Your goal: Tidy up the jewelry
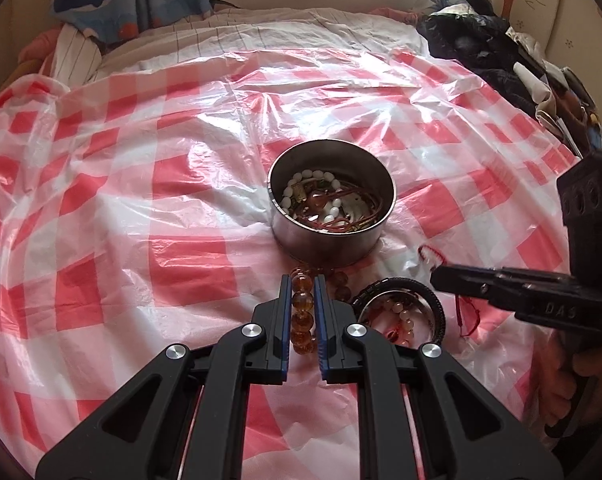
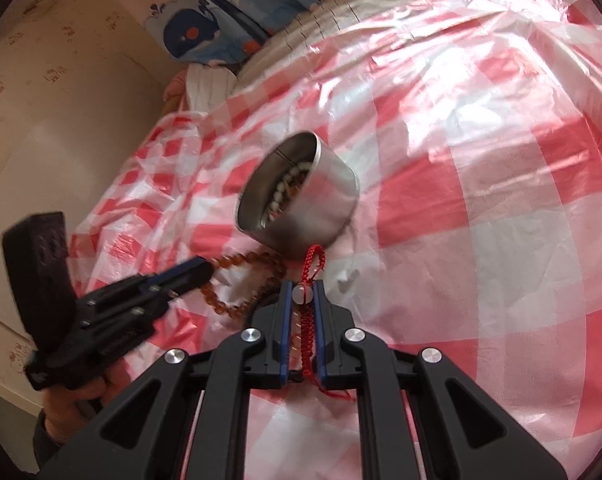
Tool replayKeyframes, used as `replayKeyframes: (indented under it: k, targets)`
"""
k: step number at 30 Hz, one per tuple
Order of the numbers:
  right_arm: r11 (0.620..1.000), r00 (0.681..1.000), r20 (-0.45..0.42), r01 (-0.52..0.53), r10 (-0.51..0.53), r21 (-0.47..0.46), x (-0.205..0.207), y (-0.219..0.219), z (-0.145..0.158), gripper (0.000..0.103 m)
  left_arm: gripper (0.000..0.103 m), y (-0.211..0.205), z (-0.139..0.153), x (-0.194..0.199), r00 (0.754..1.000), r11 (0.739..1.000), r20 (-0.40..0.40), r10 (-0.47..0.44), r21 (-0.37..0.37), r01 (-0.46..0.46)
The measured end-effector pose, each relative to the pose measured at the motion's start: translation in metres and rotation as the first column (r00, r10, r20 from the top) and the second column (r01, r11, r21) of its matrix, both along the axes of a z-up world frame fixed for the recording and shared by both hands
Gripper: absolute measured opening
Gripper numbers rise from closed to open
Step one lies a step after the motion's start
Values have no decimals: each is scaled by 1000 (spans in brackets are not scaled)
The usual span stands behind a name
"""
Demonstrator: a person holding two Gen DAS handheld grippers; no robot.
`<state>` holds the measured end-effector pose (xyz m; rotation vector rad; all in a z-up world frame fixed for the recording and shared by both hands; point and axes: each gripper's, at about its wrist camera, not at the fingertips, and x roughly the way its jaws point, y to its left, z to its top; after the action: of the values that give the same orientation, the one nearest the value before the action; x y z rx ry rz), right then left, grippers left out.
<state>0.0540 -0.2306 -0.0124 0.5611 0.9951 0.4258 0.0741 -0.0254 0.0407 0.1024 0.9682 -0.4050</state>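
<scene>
Jewelry in tin (image 1: 333, 236); right gripper (image 1: 437, 276) reads "DAS".

red-white checked plastic sheet (image 1: 141, 208), amber bead bracelet (image 1: 302, 308), silver tin (image 1: 333, 236)

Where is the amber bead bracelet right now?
In the left wrist view, the amber bead bracelet lies on the checked plastic sheet just in front of the steel tin, clamped between the left gripper fingers, beside the black ring-shaped lid.
</scene>
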Motion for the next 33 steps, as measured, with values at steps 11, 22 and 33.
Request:
replayKeyframes:
  k: [11, 22, 33]
  targets:
    - [977, 996, -19, -89, 87, -194, -4, 26, 3, 54, 22, 2, -15, 6, 999, 996, -36, 38, 77, -35]
    - [944, 978, -55, -208, 200, -256, -8, 38, -2, 41, 41, -2, -27, 9, 998, 993, -58, 37, 115, -30]
    - [952, 981, -21, -190, 191, -242, -15, 25, 7, 4, 41, -7, -35, 8, 997, 992, -73, 15, 124, -6]
